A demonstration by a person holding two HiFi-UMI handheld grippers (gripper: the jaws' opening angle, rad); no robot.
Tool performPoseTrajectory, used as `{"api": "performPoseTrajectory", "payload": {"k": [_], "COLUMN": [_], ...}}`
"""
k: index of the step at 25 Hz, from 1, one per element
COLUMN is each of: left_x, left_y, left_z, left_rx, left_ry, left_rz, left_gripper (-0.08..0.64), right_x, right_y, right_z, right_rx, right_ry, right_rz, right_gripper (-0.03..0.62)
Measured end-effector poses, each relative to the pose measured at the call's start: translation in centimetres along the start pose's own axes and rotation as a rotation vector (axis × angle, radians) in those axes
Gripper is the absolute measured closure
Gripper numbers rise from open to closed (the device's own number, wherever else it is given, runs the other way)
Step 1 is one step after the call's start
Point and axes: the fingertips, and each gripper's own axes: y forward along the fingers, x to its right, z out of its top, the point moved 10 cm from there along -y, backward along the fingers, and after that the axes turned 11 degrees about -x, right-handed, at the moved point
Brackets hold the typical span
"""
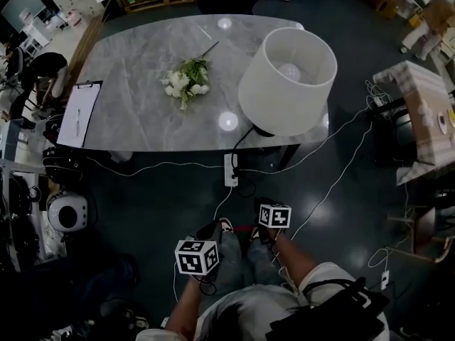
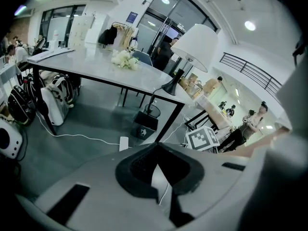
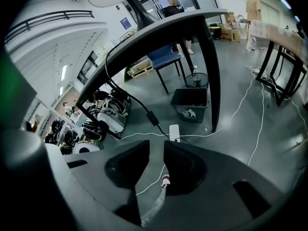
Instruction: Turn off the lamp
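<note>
Work on the lamp (image 1: 287,80) looked unstarted. It stood at the right end of the grey surface (image 1: 135,112), its bulb showing pale inside the white shade, though whether it was lit could not be told for certain. Its black cord (image 1: 238,144) ran off the near edge down to a power strip (image 1: 229,169) on the floor. Neither tool was near the lamp, the cord or the strip, so the whole reach and the switching itself appeared to be left.

The left hand-held gripper (image 2: 156,148) was closed tip to tip on nothing. The right hand-held gripper (image 3: 156,147) had a narrow gap between its jaws and was also empty. Both were held low in front of the person's legs, angled down towards the floor below the surface.
</note>
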Motion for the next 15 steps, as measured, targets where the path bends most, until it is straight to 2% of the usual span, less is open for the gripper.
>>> {"api": "performPoseTrajectory", "payload": {"k": [7, 11, 15], "left_x": [2.2, 3.5, 4.9], "left_y": [0.7, 0.5, 0.0], "left_z": [2.2, 3.9, 6.2], "left_rx": [0.002, 0.026, 0.072], "left_ry": [0.078, 0.094, 0.126], "left_rz": [-0.028, -0.055, -0.077], "left_gripper": [0.552, 0.552, 0.552], "right_x": [-0.9, -2.1, -3.1], "right_y": [-4.2, -8.0, -12.1], "right_z": [1.0, 2.0, 3.6], "right_rx": [0.094, 0.158, 0.254], "right_ry": [-0.084, -0.1, -0.099], "right_rz": [0.013, 0.033, 0.06], "right_gripper": [0.519, 0.561, 0.577]}}
